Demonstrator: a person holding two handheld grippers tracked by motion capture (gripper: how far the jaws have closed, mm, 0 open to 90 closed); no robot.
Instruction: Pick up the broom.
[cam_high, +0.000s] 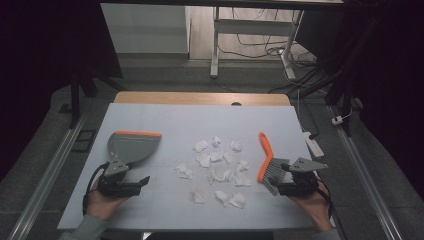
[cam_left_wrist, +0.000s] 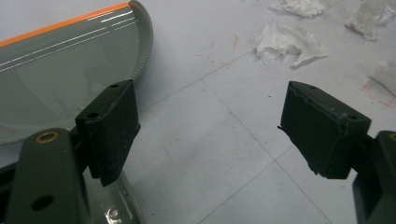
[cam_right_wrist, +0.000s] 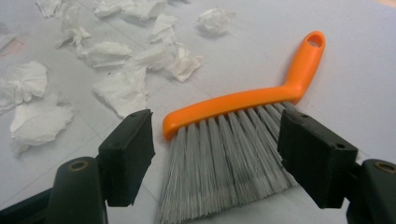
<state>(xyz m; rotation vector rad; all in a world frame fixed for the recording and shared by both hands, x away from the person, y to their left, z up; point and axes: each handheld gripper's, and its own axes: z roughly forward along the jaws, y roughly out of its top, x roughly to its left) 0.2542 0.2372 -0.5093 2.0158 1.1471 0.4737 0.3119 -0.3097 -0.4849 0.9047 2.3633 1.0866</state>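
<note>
On the desk, the left tongs gape wide and empty just beside the grey dustpan. Crumpled paper scraps lie scattered mid-desk. At the right, the right tongs stand wide around the bristles of the orange brush, gripping nothing. A sound grip probably means reaching past the bristles and closing on the rigid orange handle.

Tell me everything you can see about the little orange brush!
The brush has a bent, plastic-looking orange handle with a hanging hole at its end, and a fan of grey bristles. It lies flat on the white table, right of the crumpled paper bits. The right gripper sits open around the bristles, its jaws either side, not squeezing.
</note>
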